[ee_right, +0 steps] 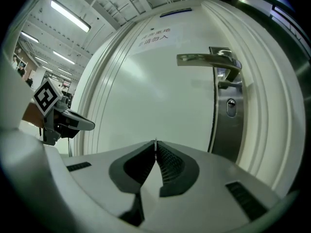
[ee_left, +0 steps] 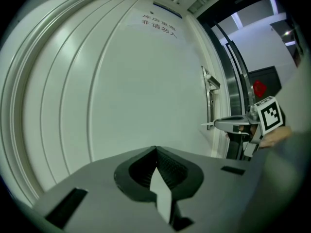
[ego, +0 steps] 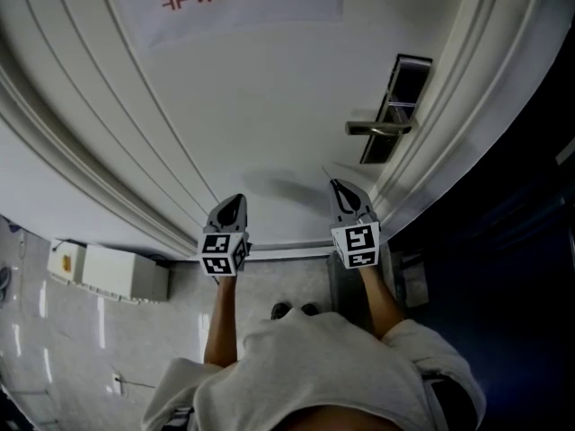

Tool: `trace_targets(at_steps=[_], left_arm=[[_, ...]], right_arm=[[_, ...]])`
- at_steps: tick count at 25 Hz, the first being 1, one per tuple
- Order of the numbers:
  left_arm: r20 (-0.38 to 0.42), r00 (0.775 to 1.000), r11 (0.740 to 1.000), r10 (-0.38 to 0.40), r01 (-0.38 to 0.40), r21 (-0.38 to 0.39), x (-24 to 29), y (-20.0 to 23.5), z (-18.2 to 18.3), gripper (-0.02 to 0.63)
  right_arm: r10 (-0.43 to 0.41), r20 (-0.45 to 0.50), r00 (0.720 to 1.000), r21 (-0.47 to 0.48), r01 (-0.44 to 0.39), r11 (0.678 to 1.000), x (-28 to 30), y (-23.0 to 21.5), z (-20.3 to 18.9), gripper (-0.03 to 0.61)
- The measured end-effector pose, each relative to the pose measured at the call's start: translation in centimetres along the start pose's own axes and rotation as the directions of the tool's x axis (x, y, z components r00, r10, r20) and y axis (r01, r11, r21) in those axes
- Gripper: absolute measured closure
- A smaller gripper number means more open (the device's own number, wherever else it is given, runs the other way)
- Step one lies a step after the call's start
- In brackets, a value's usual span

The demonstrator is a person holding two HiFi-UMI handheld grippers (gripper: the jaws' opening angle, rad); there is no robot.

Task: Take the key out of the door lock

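Even indoor light, fisheye-curved edges, dark corners.

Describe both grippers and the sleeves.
The left gripper and right gripper are pale grey plastic shells with dark ribbed pads, each carrying a white cube printed with black square markers. The person wears a light grey shirt, forearms uncovered.

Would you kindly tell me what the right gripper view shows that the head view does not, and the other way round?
Only the right gripper view: the keyhole below the handle, and ceiling lights. Only the head view: the floor, a white box and the person's arms. Both: the door, the handle, the sign, the left gripper and the right gripper.
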State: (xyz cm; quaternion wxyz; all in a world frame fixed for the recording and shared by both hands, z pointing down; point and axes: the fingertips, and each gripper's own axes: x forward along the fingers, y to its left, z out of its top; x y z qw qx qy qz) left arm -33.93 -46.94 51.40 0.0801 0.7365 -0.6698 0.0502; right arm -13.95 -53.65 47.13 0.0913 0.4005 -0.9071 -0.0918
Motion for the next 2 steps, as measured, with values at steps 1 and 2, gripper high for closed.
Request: trace_targets(at_steps=[1,2], left_arm=[[0.001,1.000,1.000,-0.001,0.001,-0.001,0.02,0.00,0.03,0.595],[0.002,1.000,1.000,-0.003,0.003,-0.001,0.04,0.01,0.06,0.595]], right_arm=[[-0.001,0.000,1.000,0.000,0.001,1.000,0.03,0.03,0.00,0.548],[-0.001,-0.001,1.000,-0.001,0.001,1.000,0.07,0.06,0.01,0.548]])
